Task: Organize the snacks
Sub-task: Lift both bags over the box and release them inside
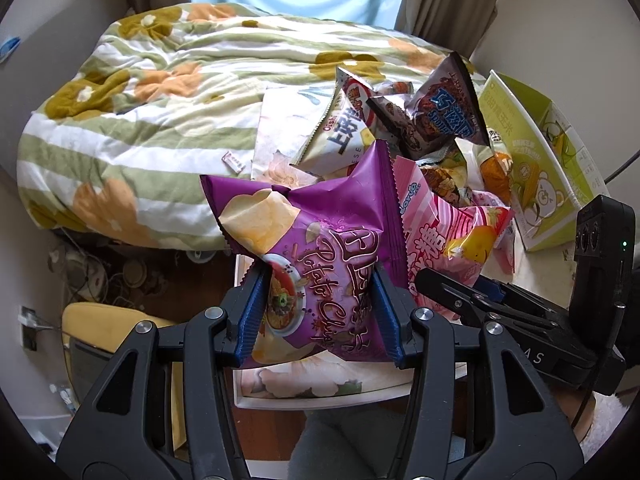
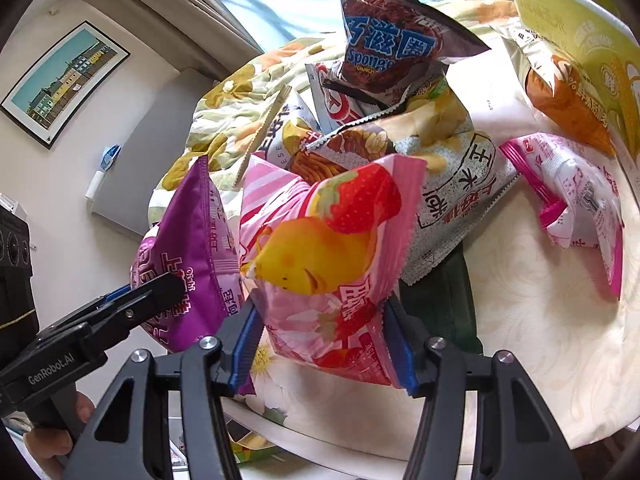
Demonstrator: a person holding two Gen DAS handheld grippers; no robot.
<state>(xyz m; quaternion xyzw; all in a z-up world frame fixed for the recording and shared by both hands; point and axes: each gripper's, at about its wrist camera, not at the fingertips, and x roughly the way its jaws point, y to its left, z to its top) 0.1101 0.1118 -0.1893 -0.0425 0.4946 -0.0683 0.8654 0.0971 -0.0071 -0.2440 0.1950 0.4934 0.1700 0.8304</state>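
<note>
Purple foil marks the potato chip bag (image 1: 320, 264), clamped between the blue pads of the left gripper (image 1: 320, 316); its long axis runs away from the jaws, top seam pointing toward the bed (image 1: 140, 120). Just beside it, the right gripper (image 2: 326, 344) has its jaws clamped on the pink strawberry candy bag (image 2: 320, 248), which stands up from the pads with its upper end tilted toward the snack pile (image 2: 400, 120). Both bags hang over the near edge of the desk (image 2: 540, 352), whose right part lies bare. A green carton (image 1: 540, 168) borders the pile.
</note>
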